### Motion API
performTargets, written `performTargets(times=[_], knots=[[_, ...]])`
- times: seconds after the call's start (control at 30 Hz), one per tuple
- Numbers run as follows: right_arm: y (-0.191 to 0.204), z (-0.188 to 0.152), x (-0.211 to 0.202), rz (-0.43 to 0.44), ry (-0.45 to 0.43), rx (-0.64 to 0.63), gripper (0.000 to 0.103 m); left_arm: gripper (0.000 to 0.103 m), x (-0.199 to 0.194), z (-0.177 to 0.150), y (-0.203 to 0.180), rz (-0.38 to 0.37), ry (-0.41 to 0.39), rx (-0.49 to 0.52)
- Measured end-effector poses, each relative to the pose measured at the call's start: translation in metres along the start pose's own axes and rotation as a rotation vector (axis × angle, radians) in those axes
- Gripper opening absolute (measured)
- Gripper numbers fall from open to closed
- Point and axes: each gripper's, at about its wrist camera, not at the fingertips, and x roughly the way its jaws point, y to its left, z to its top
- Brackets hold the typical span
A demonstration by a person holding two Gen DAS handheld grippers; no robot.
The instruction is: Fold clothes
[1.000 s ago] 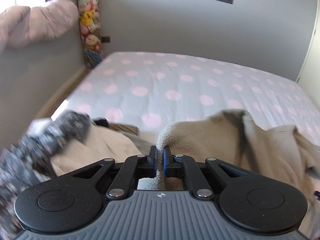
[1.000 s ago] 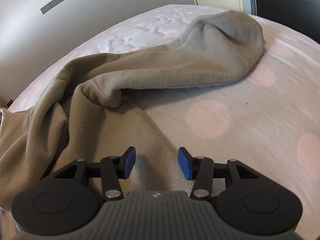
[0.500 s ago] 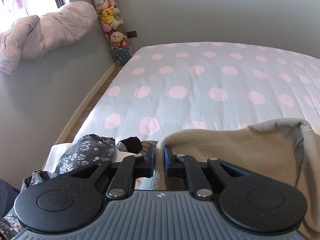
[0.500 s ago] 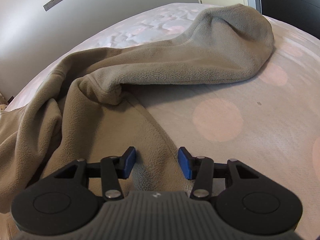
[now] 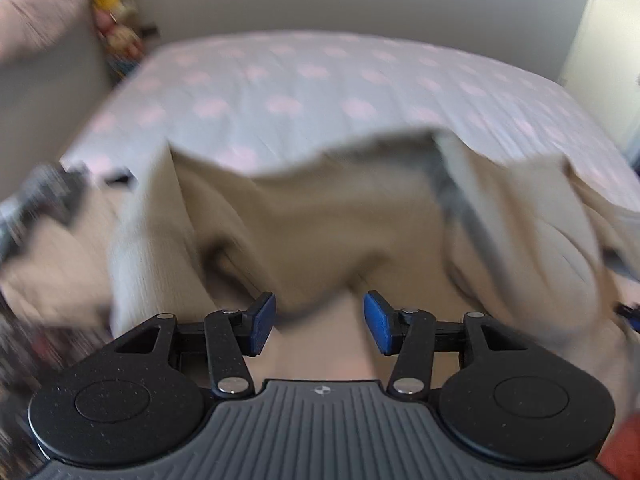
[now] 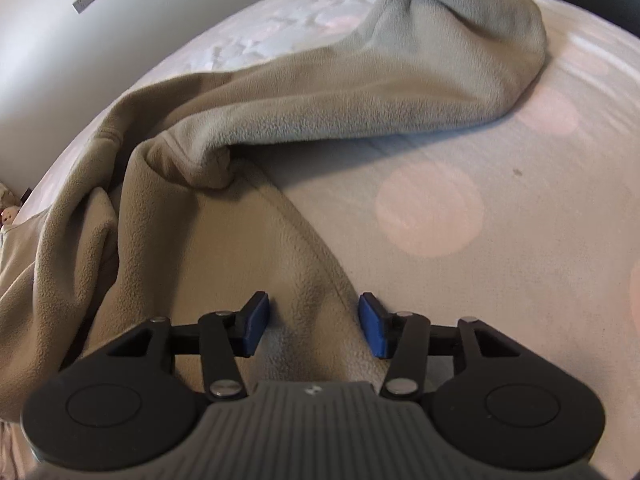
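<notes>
A beige fleece garment (image 5: 320,220) lies spread on the polka-dot bed (image 5: 320,80), blurred in the left wrist view. My left gripper (image 5: 319,322) hangs low over its near part. Its jaws are opening, and fleece shows below the gap with neither pad pressing on it. In the right wrist view the fleece garment (image 6: 240,216) runs to the left, and one sleeve (image 6: 420,80) stretches away to the upper right. My right gripper (image 6: 313,322) stands open astride a raised fold of the hem, with a gap at each pad.
A dark floral garment (image 5: 36,200) and a cream garment (image 5: 52,264) lie piled at the bed's left corner. A column of plush toys (image 5: 116,8) stands against the far wall beside a pink bundle of bedding (image 5: 36,12). Bare sheet (image 6: 520,240) lies right of the fleece.
The left gripper, shut on the fleece edge earlier, has let go and dropped toward the bed; the fleece now lies spread below it. The right gripper barely moved and stayed open.
</notes>
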Motion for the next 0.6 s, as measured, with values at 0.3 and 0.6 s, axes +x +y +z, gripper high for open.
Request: performTargets(times=[0.3, 0.6], knots=[[-0.028, 0.039, -0.027, 0.091, 0.330, -0.109, 0.054, 0.047, 0.054, -0.089, -0.033, -0.127, 0.322, 0.014], [-0.073, 0.016, -0.040, 0.132, 0.435, -0.183, 0.054, 0.053, 0.097, -0.123, -0.052, -0.131, 0.544, 0.079]])
